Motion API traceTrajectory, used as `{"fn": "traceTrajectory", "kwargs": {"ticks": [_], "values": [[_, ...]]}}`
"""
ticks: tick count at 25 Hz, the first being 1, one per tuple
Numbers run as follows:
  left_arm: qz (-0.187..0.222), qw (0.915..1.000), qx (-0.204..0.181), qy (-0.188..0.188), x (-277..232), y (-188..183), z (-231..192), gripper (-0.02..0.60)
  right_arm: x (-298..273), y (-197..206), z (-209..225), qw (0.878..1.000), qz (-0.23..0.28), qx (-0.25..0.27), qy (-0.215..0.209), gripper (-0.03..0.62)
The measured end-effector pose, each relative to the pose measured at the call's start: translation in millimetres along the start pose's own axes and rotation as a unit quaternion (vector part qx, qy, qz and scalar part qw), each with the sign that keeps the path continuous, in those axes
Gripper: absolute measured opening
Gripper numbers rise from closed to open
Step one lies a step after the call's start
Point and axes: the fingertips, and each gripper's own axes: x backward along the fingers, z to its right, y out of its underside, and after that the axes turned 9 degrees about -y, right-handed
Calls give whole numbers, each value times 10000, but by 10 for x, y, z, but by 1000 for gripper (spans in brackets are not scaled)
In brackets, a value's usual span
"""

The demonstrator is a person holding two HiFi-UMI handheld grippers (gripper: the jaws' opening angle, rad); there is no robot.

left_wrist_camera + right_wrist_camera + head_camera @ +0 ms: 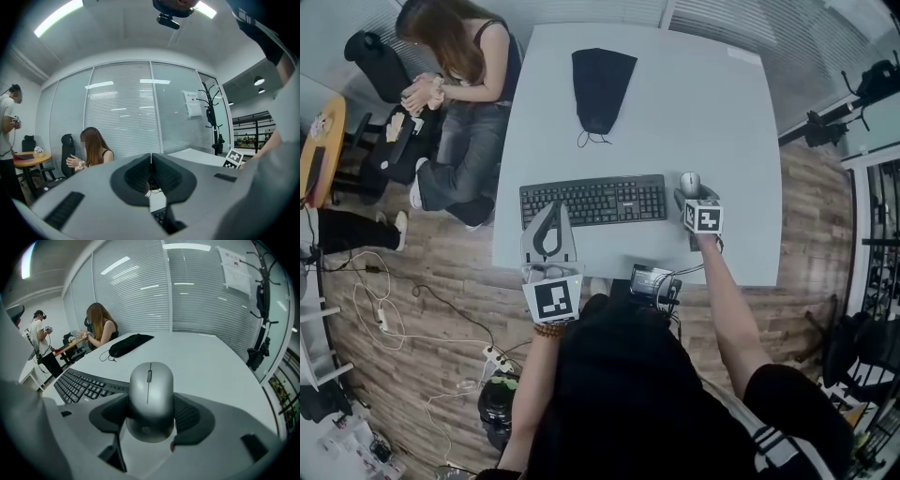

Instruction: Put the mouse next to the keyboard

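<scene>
Mouse (151,397): grey, wireless. Was found between pads of right gripper (151,414), pressed on both flanks, i.e. clamped. Posn: at white table (722,112), just beside right end of keyboard (593,200); contact w/ tabletop not determinable. Long axis was aligned w/ gripper, nose fwd, approx. square to keyboard length. Left gripper (151,161): jaws together, nothing held. Right hand judged nearer.

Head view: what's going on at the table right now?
A person holds a two-jaw tool in each hand over the white table. The right tool is closed on the silver computer mouse, just off the right end of the black keyboard. The left tool is shut and empty, near the table's front edge.
</scene>
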Motion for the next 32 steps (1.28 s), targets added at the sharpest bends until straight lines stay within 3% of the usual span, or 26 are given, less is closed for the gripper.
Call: {"fn": "traceTrajectory", "kwargs": {"ticks": [11,32], "values": [[-82,10000,-8,-1,4,77,36,15,-163,266,101,9990,-426,-105,66,293],[-156,9998,-65,-51,30,143,65,15,-336,421,133,9971,-693,-319,11,293]]}}
